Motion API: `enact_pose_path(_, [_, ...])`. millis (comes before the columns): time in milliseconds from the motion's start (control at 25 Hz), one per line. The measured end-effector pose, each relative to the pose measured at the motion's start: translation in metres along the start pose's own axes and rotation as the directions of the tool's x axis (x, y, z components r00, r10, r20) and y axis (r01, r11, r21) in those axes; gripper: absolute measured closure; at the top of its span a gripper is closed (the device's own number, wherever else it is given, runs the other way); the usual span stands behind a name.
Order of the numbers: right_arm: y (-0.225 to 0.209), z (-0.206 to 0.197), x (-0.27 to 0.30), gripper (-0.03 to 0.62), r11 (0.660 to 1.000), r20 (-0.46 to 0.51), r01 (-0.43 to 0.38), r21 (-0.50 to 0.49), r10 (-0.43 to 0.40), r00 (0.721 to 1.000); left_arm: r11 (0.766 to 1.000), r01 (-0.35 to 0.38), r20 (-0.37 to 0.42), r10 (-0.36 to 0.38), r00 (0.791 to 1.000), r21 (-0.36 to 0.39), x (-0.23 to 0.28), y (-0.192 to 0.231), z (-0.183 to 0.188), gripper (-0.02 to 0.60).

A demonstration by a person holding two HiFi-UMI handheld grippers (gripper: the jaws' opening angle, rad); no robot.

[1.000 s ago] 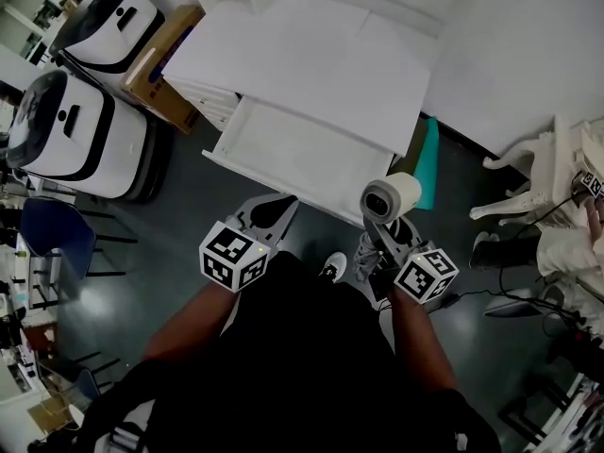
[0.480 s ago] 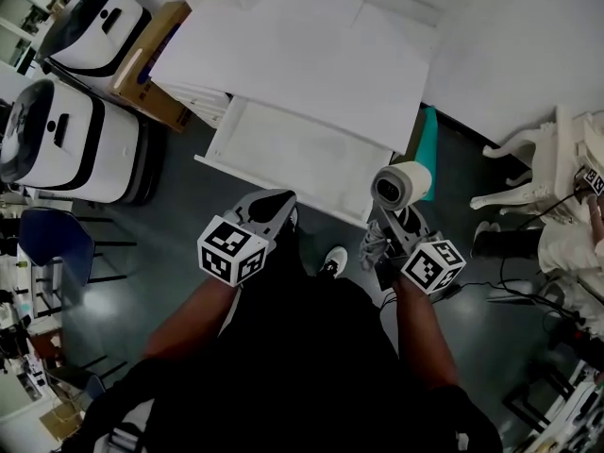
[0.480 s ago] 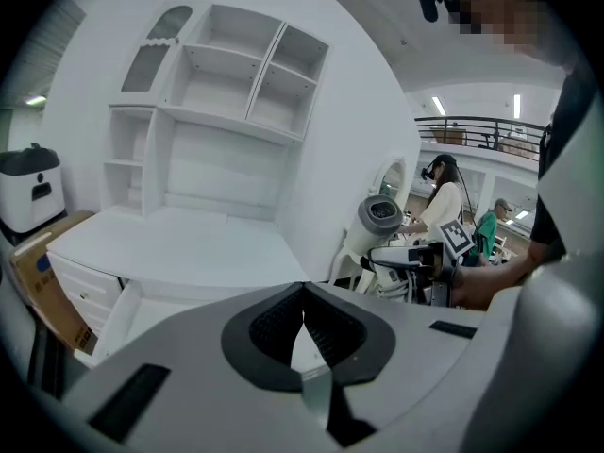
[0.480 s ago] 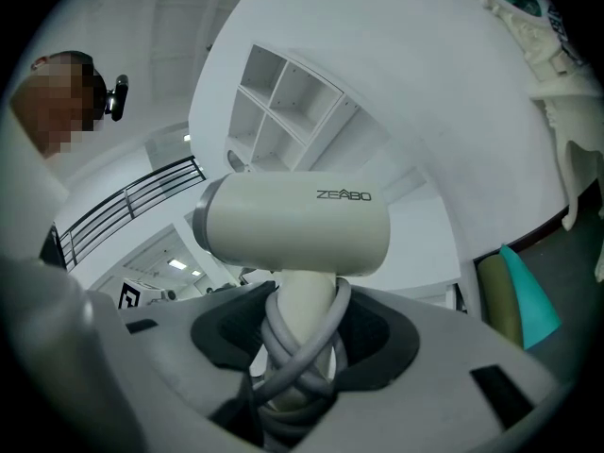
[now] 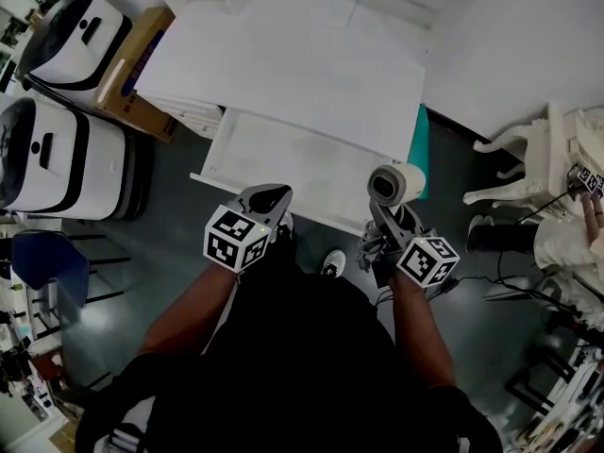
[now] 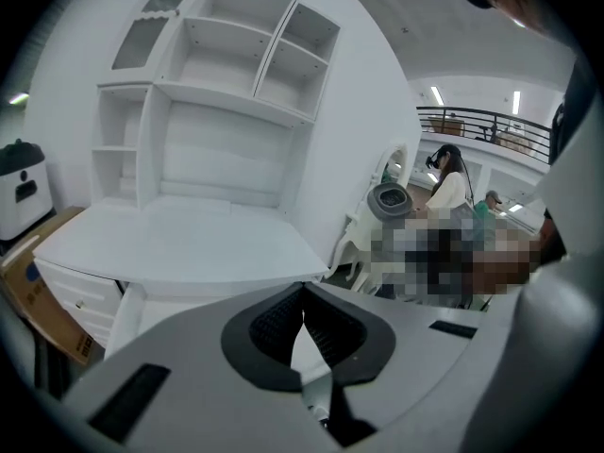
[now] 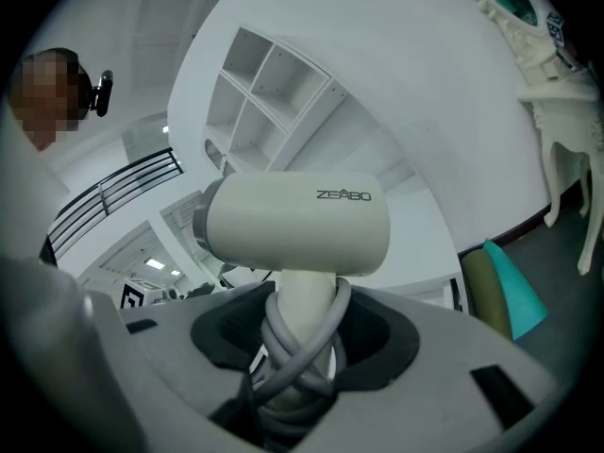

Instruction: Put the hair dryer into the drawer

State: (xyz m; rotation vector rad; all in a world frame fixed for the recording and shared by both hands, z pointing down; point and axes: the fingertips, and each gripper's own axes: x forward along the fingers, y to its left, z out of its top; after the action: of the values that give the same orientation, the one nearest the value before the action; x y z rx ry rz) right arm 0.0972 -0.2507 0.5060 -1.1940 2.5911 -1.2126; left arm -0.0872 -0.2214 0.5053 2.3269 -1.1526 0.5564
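A white hair dryer (image 5: 394,184) with a grey cord wound round its handle stands upright in my right gripper (image 5: 385,223), which is shut on the handle. The dryer hangs over the front right corner of the open white drawer (image 5: 283,163). In the right gripper view the dryer's barrel (image 7: 297,223) lies crosswise above the jaws of that gripper (image 7: 302,338). My left gripper (image 5: 268,196) is shut with nothing in it, at the drawer's front edge. From the left gripper (image 6: 302,324) the desk top (image 6: 179,239) is seen just ahead.
The white desk carries a hutch of shelves (image 6: 226,92). Two white-and-black machines (image 5: 57,159) and a cardboard box (image 5: 132,74) stand at the left. A teal object (image 5: 419,149) leans by the desk's right side. A white ornate chair (image 5: 528,149), floor cables (image 5: 510,291) and a seated person (image 5: 576,234) are at the right.
Both grippers have come closer to the drawer. The hair dryer has moved up over the drawer's front right corner, still held. The left gripper now reaches the drawer's front edge.
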Motion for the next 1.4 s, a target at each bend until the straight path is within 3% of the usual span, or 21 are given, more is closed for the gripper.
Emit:
enact_pose_path(320, [-0.008,-0.005,0.036,0.384,0.996,-0.022,0.084,-0.017,-0.085,0.996,0.997,0.082,-0.053,-0.081,0.995,0.013,0.021,0.026,-0.006,0.572])
enact_pose_path(680, [-0.036,-0.035,0.079,0.384,0.984,-0.123,0.165,-0.07,-0.173,0.977,0.992,0.126,-0.102,-0.124,0.987,0.017,0.038,0.06,-0.014,0.572])
enact_pose_path(920, [-0.07,-0.061,0.106,0.384,0.969,-0.226,0.212,-0.13,-0.237,0.945,0.99,0.144,-0.123,-0.141,0.982,0.015,0.051,0.073,-0.011,0.572])
enact_pose_path(1160, [-0.09,-0.094,0.137,0.384,0.96,-0.332,0.208,-0.186,-0.261,0.907,0.99,0.143,-0.143,-0.142,0.979,0.0,0.057,0.089,-0.015,0.572])
enact_pose_path(1400, [-0.111,-0.124,0.164,0.384,0.946,-0.448,0.184,-0.266,-0.291,0.845,0.991,0.13,-0.153,-0.131,0.98,-0.015,0.055,0.104,-0.019,0.572])
